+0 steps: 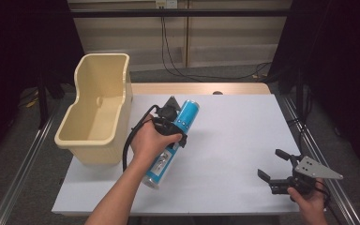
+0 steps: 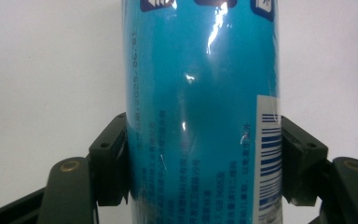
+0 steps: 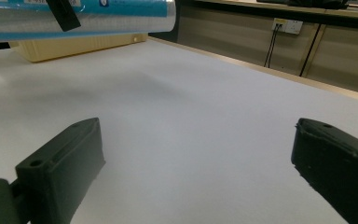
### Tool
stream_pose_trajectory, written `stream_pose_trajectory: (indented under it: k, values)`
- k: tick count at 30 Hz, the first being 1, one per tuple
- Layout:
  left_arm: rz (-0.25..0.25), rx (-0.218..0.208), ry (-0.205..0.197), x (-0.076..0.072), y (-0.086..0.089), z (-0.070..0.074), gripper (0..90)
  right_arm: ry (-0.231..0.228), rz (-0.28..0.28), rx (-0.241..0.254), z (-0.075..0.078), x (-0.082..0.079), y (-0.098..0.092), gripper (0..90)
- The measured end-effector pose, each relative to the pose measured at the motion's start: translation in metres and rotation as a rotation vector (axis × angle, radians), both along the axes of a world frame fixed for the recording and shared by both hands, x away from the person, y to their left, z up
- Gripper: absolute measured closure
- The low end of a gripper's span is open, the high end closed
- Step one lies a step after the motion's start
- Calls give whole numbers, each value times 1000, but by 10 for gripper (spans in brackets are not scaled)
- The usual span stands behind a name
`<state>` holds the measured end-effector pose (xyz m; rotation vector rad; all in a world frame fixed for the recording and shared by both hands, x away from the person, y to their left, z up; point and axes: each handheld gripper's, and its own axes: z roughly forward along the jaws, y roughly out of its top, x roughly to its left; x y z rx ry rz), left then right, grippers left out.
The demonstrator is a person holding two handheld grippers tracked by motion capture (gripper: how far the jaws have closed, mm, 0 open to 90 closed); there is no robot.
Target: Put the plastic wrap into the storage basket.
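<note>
While I hold the left gripper (image 1: 178, 129) over the white table top (image 1: 234, 140), its jaws are clamped across the middle of one blue tube (image 1: 172, 141), a pad pressed on each side of it in the left gripper view. Item one, blue tube: a long cylinder with a silvery cap at each end, held just above the table left of centre; its long axis runs on a slant, one end pointing away and to the right, the other toward my side and to the left, tilted rather than level. Item two, cream bin (image 1: 96, 110): open-topped, standing on the left edge of the table, just beside my left hand (image 1: 150, 140) and apart from the tube. Item three, right gripper (image 1: 274, 169): near the front right corner, jaws wide apart with nothing between them, bare table showing between the pads in the right gripper view. Item four, open room: the whole middle and right of the table lies bare between tube and right gripper; the far edge shows a wooden strip (image 1: 201, 89), and a metal rail (image 1: 318, 154) runs along the right side.
</note>
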<state>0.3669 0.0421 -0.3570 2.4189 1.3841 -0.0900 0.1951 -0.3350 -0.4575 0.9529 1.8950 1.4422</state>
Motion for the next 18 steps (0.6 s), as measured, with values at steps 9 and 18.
stream_pose_trajectory:
  k: [9, 18]
  values:
    - [24, -11, -11, 5, 10, 19, 320, 1, 1, 5, 0, 0, 0, 17]
    - [39, -8, -10, 8, 17, 33, 320, 1, 0, 4, 0, 0, 0, 17]
